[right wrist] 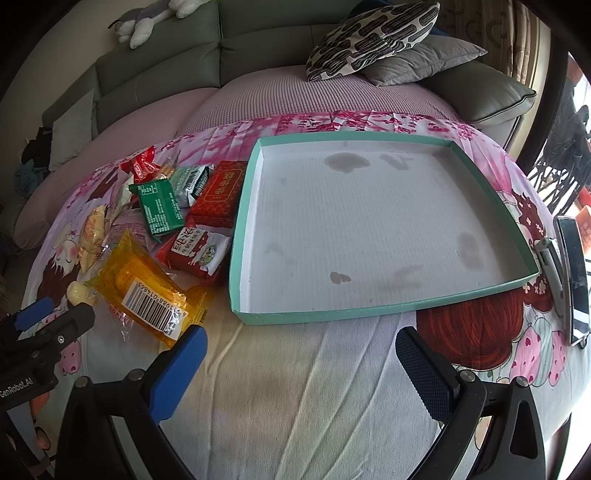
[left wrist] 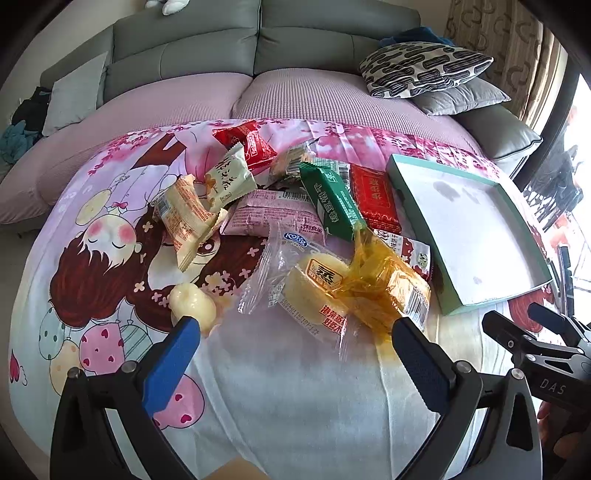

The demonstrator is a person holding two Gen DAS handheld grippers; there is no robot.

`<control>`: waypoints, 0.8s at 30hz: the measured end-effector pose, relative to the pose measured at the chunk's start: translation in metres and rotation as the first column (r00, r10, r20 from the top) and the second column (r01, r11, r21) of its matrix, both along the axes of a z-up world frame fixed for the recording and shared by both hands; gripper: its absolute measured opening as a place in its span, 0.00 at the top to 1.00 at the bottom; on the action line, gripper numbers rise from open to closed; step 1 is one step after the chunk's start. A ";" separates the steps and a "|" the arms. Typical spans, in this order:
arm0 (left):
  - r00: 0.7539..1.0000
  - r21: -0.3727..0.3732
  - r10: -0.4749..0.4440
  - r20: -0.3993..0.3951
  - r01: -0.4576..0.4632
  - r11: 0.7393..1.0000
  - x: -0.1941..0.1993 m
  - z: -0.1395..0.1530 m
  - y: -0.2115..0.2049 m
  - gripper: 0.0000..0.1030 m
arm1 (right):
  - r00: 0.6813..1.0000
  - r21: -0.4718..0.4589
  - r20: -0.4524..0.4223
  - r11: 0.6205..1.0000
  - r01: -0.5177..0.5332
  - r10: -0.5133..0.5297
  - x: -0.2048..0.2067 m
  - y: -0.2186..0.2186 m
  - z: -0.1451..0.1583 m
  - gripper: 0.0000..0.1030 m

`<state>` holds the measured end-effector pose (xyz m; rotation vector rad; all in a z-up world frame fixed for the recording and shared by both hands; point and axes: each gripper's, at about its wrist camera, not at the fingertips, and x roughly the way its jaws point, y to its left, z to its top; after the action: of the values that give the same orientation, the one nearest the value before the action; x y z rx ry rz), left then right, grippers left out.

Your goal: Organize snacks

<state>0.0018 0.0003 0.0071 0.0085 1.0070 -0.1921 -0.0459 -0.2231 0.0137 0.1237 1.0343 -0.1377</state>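
Note:
A heap of wrapped snacks lies on a cartoon-print cloth: a green biscuit pack, a red pack, a pink pack, a clear-wrapped yellow cake, an orange-wrapped cake and a small pale candy. To their right sits a shallow teal-rimmed tray with a stained white floor and nothing in it. My left gripper is open, just short of the two cakes. My right gripper is open over bare cloth in front of the tray, with the orange-wrapped cake at its left.
The cloth covers a round surface in front of a grey sofa with patterned and grey cushions. A phone and a small silver device lie right of the tray. A plush toy rests on the sofa back.

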 end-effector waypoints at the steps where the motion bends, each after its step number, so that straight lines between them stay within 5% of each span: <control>1: 1.000 -0.001 -0.001 -0.001 0.001 1.000 0.000 0.000 0.000 0.00 | 1.000 0.000 0.000 1.000 0.000 0.000 0.000 0.000 0.000 0.00; 24: 1.000 0.020 -0.010 0.023 0.009 1.000 -0.001 0.000 -0.003 0.00 | 1.000 0.000 0.000 1.000 0.000 0.000 0.000 0.000 0.000 0.00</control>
<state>0.0007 -0.0024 0.0071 0.0339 0.9859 -0.1904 -0.0459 -0.2230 0.0139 0.1234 1.0342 -0.1374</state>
